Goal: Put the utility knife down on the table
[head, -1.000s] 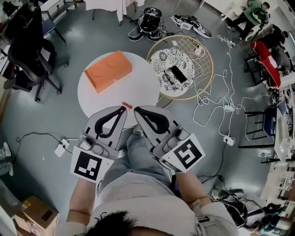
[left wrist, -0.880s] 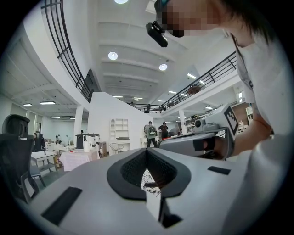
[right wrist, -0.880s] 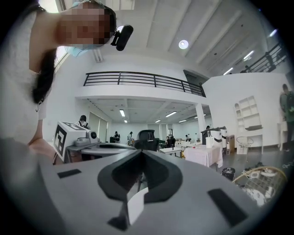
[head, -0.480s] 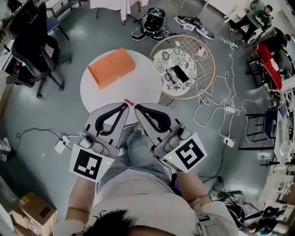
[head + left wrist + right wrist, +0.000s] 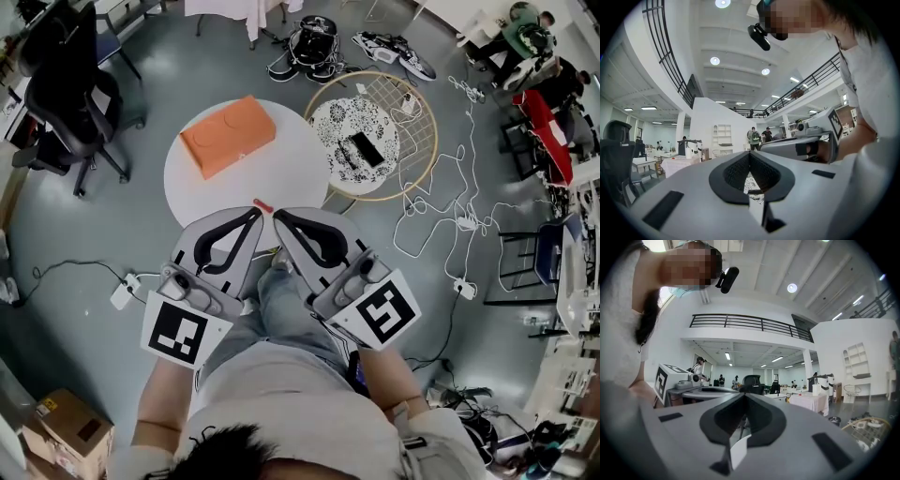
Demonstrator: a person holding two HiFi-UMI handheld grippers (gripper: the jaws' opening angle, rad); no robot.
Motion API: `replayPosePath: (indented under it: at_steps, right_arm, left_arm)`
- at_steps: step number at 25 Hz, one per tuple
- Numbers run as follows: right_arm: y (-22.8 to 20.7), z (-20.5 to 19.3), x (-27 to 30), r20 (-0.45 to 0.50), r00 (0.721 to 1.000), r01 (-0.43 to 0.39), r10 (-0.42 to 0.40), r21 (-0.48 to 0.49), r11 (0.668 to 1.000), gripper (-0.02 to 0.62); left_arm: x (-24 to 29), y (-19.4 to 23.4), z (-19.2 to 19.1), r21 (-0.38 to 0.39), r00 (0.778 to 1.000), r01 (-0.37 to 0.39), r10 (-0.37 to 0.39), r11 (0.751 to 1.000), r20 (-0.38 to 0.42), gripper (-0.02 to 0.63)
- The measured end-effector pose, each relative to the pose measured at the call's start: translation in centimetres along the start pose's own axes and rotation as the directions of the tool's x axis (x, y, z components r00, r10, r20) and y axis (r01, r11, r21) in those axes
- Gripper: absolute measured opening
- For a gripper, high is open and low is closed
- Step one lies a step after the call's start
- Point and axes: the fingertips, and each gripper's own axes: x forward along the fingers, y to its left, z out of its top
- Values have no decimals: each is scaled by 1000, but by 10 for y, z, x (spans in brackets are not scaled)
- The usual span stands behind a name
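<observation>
Lying near the table's front rim, the knife sits free, just ahead of the left gripper and right gripper — both pressed together on nothing. It looks small, stiff and likely light; any re-grip belongs across the handle's mid-length — never the blade end.

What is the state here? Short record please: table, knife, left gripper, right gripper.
table: round, white, holds an orange box
knife: small red item on the table's near side, just beyond both gripper tips, not held
left gripper: shut, empty
right gripper: shut, empty
task: knife appears already down
</observation>
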Motion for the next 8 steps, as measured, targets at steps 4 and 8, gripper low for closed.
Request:
replayPosePath:
  at_steps: [4, 8]
  right_arm:
    - [1, -1, 1, -7, 1000, -2, 2, 13, 1000, 8]
    - [3, 1, 3, -3, 1000, -3, 3, 11, 1000, 8]
  left_arm:
    - [-1, 1, 1, -2, 1000, -3, 3, 1000, 2, 10]
    - [-4, 3, 2, 0, 1000, -7, 7, 1000, 7, 10]
